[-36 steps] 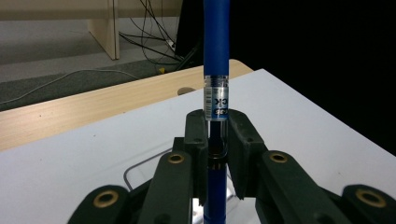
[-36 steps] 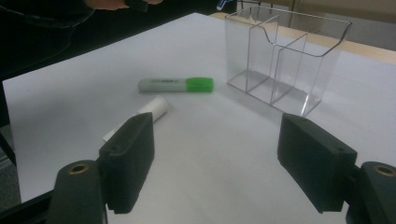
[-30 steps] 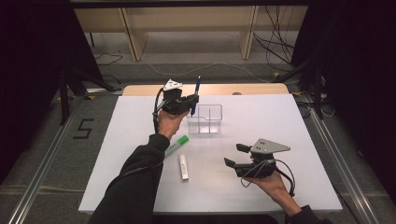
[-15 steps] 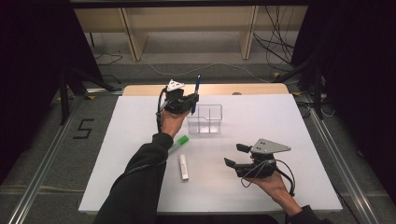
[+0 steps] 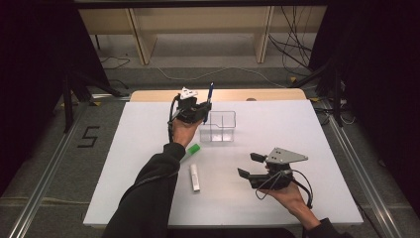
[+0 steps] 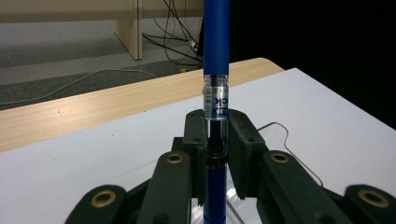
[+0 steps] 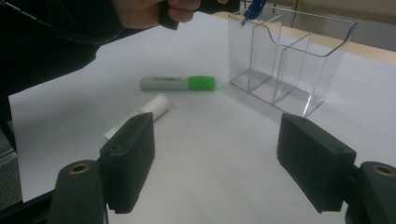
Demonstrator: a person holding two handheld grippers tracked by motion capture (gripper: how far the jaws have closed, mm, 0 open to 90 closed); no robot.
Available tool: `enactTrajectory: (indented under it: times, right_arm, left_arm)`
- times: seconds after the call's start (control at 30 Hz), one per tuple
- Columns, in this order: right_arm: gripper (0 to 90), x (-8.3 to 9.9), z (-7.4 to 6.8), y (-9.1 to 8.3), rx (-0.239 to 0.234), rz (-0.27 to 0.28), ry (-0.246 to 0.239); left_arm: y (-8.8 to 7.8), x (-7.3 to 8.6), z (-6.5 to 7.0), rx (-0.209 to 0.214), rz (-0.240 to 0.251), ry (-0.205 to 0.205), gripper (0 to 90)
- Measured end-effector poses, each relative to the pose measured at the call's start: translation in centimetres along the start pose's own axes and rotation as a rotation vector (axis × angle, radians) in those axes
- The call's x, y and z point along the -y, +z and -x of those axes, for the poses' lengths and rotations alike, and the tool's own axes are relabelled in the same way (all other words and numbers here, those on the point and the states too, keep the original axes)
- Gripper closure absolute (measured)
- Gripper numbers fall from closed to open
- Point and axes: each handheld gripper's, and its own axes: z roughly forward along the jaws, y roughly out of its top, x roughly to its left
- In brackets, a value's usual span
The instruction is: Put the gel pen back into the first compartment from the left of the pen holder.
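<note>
- Two hand-held grippers are in use above a white surface (image 5: pixel 322 129).
- Left hand-held gripper (image 5: pixel 200 110): clenched on a blue pen (image 6: pixel 216 51). The pads (image 6: pixel 197 135) press on the pen barrel from both sides, at the clear section carrying a printed label.
- Pen attitude: close to upright, its upper end rising above the jaws. In the right gripper view its lower tip (image 7: pixel 252 11) hangs at the upper rim of a clear holder, over the holder's left end.
- Left hand-held gripper position: raised near the far edge of the surface, just beside the left end of the clear holder (image 5: pixel 221 127).
- Clear holder: transparent, open at the top, split by an inner wall into compartments, standing on the surface near the middle of the far edge.
- Right hand-held gripper (image 5: pixel 250 166): released, jaws standing wide apart with nothing between them. It is held low over the surface toward the near right corner, well apart from the holder.
- Green-capped marker (image 7: pixel 178 83): lying flat on the surface, between the holder and the near edge.
- White tube (image 5: pixel 195 177): lying flat just beyond the marker, closer to the near edge.
- Wooden tabletop (image 6: pixel 93 105): a strip shows beyond the far edge of the surface.
</note>
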Motion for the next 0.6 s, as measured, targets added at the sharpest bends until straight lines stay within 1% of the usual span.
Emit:
enactTrajectory:
  times: [0.07,0.1,0.13,0.17,0.23,0.27,0.4,0.43,0.47,0.5,0.6]
  right_arm:
    - [28.7,0.0,0.0,0.0,0.0,-0.002,-0.001]
    - [28.7,0.0,0.0,0.0,0.0,0.001,-0.001]
    - [28.7,0.0,0.0,0.0,0.001,-0.002,0.002]
    - [28.7,0.0,0.0,0.0,0.001,-0.002,0.003]
    - [28.7,0.0,0.0,0.0,0.0,-0.002,0.003]
    - [28.7,0.0,0.0,0.0,0.0,-0.003,0.001]
    - [28.7,0.0,0.0,0.1,-0.001,-0.003,0.003]
    - [28.7,0.0,0.0,0.0,-0.001,-0.003,0.002]
    - [28.7,0.0,0.0,0.0,-0.001,-0.004,0.001]
    - [28.7,0.0,0.0,0.0,0.0,-0.006,-0.003]
    - [28.7,0.0,0.1,0.0,0.002,-0.006,-0.002]
  left_arm:
    - [0.0,0.1,-0.2,-0.003,-0.007,-0.001,78.1]
    - [0.0,0.2,-0.2,-0.004,-0.012,-0.009,78.2]
    - [0.0,0.3,-0.2,-0.007,-0.013,-0.002,78.1]
    - [0.1,0.5,-0.2,-0.008,-0.014,-0.007,78.2]
    - [0.0,0.7,-0.3,-0.011,-0.018,-0.001,78.1]
    - [0.1,0.8,-0.2,-0.013,-0.017,-0.011,78.0]
    - [-0.2,0.9,-0.2,-0.01,-0.031,-0.022,77.4]
    - [-0.3,0.9,-0.2,-0.003,-0.03,-0.031,73.6]
    - [-0.5,0.8,-0.2,-0.006,-0.046,-0.028,65.4]
    - [-0.7,0.6,-0.2,-0.013,-0.049,-0.026,56.7]
    - [-1.6,0.2,-0.2,-0.007,-0.058,-0.013,41.9]
